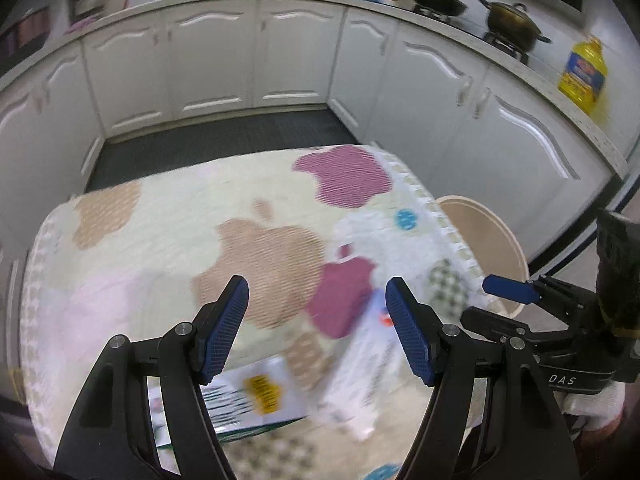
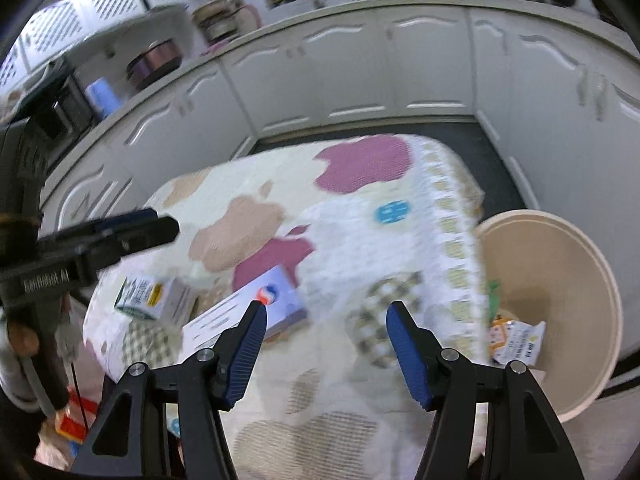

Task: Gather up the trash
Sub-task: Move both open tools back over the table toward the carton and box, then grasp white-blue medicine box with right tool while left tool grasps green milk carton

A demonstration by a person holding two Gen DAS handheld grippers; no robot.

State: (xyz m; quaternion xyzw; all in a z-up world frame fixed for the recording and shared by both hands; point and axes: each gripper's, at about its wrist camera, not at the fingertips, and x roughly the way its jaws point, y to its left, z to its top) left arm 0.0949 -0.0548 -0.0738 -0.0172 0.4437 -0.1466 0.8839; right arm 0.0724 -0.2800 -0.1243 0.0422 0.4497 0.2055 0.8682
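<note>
Two cartons lie on the cloth-covered table (image 1: 168, 240). One is a green and white box (image 1: 248, 400), the other a longer white and lavender box (image 1: 360, 364). My left gripper (image 1: 317, 282) hovers above them, open, with nothing between its pads. In the right wrist view the lavender box (image 2: 244, 312) lies just beyond the left fingertip and the green box (image 2: 156, 296) sits further left. My right gripper (image 2: 326, 306) stands open and empty over the table (image 2: 360, 240). A beige bin (image 2: 560, 280) at the table's right edge holds several wrappers (image 2: 516, 340).
White kitchen cabinets (image 1: 216, 60) ring a dark floor (image 1: 224, 140) beyond the table. Pots (image 1: 512, 20) and a yellow oil bottle (image 1: 584, 72) stand on the right counter. The bin (image 1: 492, 240) is beside the table. The left gripper (image 2: 160, 222) crosses the right view's left side.
</note>
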